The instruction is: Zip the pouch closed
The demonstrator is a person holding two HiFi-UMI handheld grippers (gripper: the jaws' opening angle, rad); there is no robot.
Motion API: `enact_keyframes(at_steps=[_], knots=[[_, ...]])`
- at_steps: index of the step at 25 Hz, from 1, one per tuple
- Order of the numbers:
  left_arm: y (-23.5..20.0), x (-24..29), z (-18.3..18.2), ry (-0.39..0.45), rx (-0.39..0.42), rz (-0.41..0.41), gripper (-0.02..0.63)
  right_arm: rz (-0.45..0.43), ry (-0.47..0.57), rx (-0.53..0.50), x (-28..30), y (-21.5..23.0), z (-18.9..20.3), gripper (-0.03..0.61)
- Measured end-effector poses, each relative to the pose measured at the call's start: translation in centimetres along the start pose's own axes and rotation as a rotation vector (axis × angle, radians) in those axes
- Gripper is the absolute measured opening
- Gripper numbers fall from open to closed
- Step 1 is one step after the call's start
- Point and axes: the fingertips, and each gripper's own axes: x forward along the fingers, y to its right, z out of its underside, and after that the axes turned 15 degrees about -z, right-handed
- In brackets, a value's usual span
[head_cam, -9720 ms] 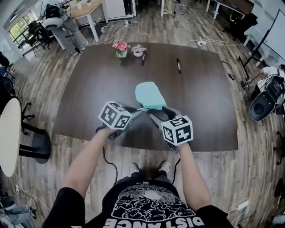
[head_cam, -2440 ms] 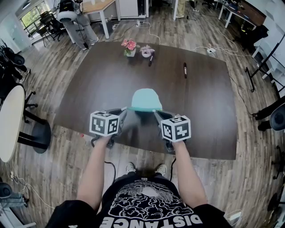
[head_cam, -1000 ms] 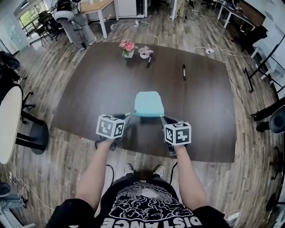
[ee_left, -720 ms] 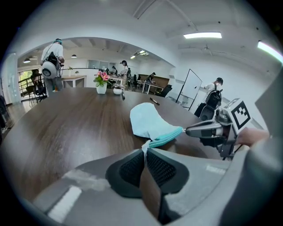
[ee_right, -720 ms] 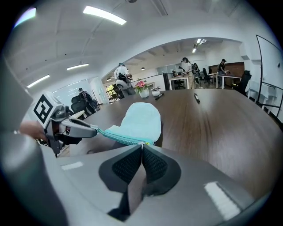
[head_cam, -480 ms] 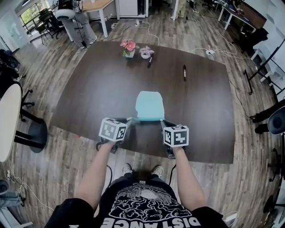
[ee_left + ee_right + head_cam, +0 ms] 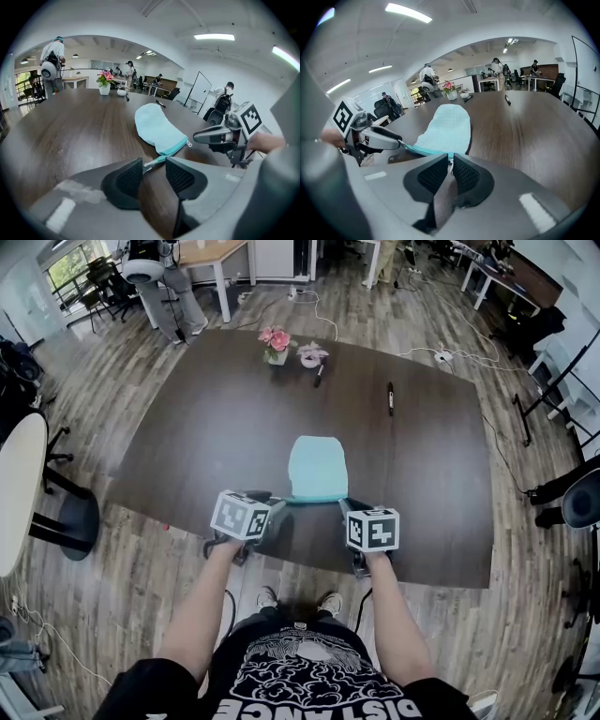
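A light blue pouch (image 7: 317,468) with a teal zipper along its near edge lies flat on the dark table (image 7: 197,437). My left gripper (image 7: 278,505) is at the pouch's near left corner. Its jaws are opening, and the thin teal zipper tail (image 7: 155,161) lies loose in the gap of the left gripper (image 7: 152,163). My right gripper (image 7: 344,506) is at the near right corner. Its jaws are opening by a narrow slit, with the small zipper pull (image 7: 189,143) just off their tips. The right gripper view shows the pouch (image 7: 447,124) beyond the right gripper (image 7: 451,159), and the left gripper (image 7: 396,139) at the left.
Two small flower pots (image 7: 277,341) (image 7: 309,354) and two pens (image 7: 390,397) (image 7: 320,371) lie at the table's far side. The table's front edge (image 7: 309,563) runs just under both grippers. A round white table (image 7: 14,493) stands at the left. People stand in the background.
The pouch, held stretched between the grippers a couple of seconds ago, now lies flat on the table. Both hands have stayed at its near edge.
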Motion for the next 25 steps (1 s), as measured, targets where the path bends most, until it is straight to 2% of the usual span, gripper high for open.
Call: enact_keyframes(at_steps=[7,18,25], knots=[[-0.4,-1.0,-2.4,0.060,-0.006,-0.016,0.166,0.010,0.061,-0.031,-1.7,-0.3,-3.2,0.035],[-0.5,-4.3,-9.4,0.217,0.022,-0.037,0.163,0.023,0.174,-0.116,-5.2,-1.3,-9.5,0.035],[-0.2,-7.1,-14.1,0.336,0.045,-0.058,0.120,0.030,0.266,-0.200,-7.8,-3.0,-14.1,0.012]])
